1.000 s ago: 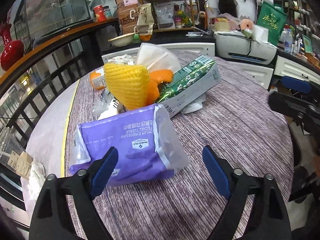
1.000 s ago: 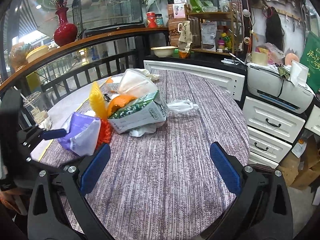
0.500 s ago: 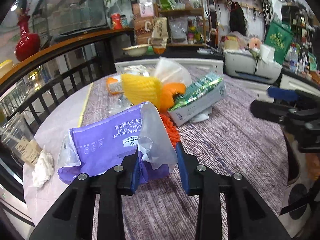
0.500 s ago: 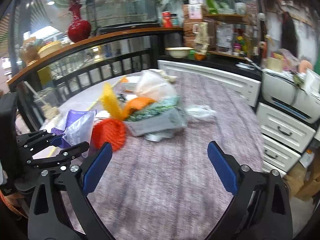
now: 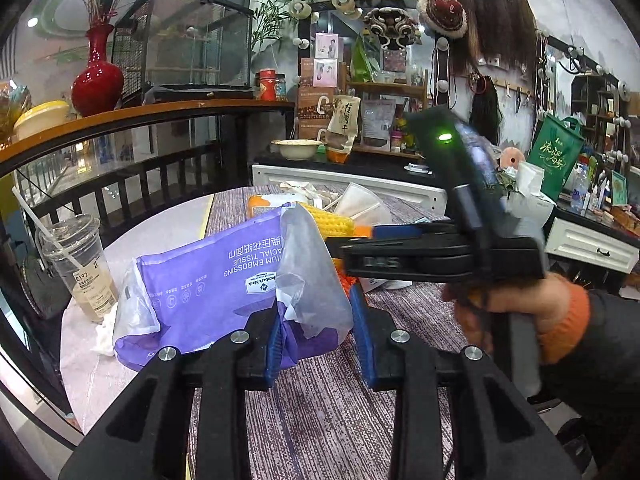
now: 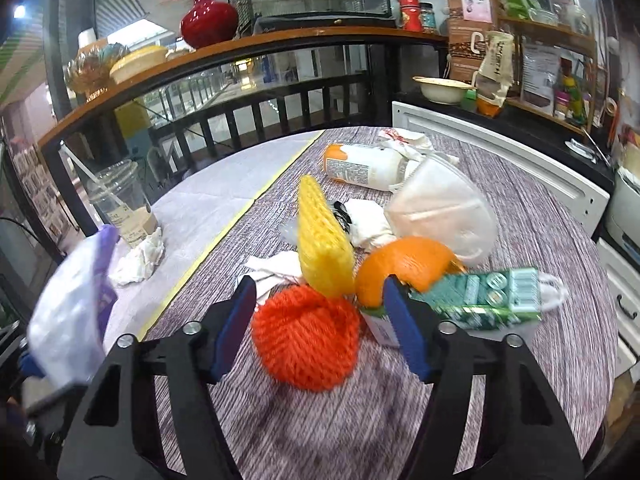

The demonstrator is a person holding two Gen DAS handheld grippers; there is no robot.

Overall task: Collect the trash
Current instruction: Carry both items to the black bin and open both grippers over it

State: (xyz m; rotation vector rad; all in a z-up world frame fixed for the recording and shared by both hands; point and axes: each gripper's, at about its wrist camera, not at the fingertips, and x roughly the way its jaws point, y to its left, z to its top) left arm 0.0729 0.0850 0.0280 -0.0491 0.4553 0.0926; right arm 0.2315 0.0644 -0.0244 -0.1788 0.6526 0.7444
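Now my left hand-held gripper (image 5: 318,330) was clamped on the purple tissue pack (image 5: 208,276), lifted clear of the tabletop (image 5: 320,412) where it had lain a second before. My right hand-held gripper (image 6: 320,320) had swung left over the trash pile, its jaws just closing around the red foam net (image 6: 306,338), pads not yet pressing it, yellow foam net (image 6: 322,240) just behind.

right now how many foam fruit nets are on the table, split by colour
yellow foam net: 1
red-orange foam net: 1
total: 2
The red-orange one lies between the open jaws of the right tool, which have just been closing; the pads do not press it yet.
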